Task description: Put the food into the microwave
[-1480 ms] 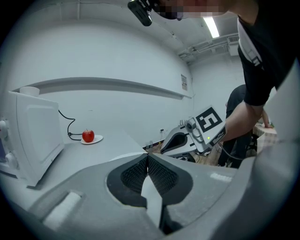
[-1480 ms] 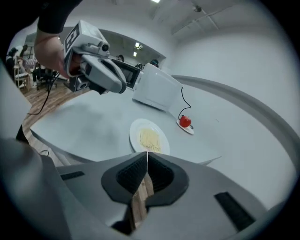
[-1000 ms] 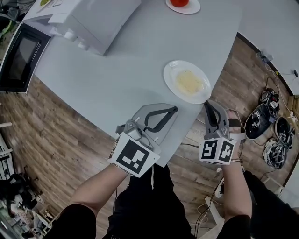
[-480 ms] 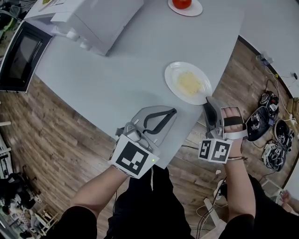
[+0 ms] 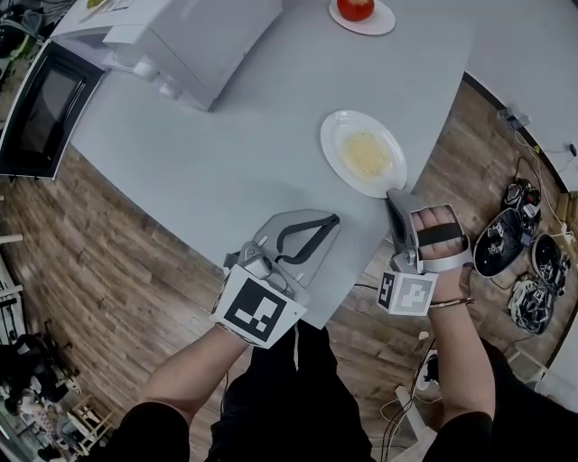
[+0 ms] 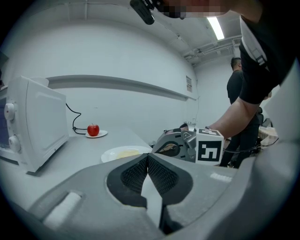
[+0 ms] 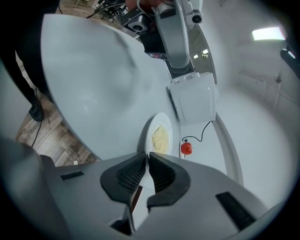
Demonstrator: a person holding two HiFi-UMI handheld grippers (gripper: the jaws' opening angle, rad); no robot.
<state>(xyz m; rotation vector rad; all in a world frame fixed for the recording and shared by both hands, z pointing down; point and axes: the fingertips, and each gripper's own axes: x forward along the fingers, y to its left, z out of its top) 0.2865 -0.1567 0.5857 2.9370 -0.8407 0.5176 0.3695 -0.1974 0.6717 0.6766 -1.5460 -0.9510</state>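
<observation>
Both jaws: left gripper (image 5: 334,218) clamped together, empty
Right gripper (image 5: 394,195): jaws just closing, looks pinched on near rim of round white plate of yellow food (image 5: 330,135)

support: pale grey table (image 5: 226,153), rounded edge, above wood floor (image 5: 108,271) | far left: white microwave (image 5: 194,41), door open | near right edge: white plate (image 5: 336,135) holding yellow food (image 5: 366,153) | far edge: saucer (image 5: 384,23) holding red fruit (image 5: 355,7)

The plate (image 5: 336,144) lies on the table (image 5: 226,162), right of the microwave (image 5: 199,36).
</observation>
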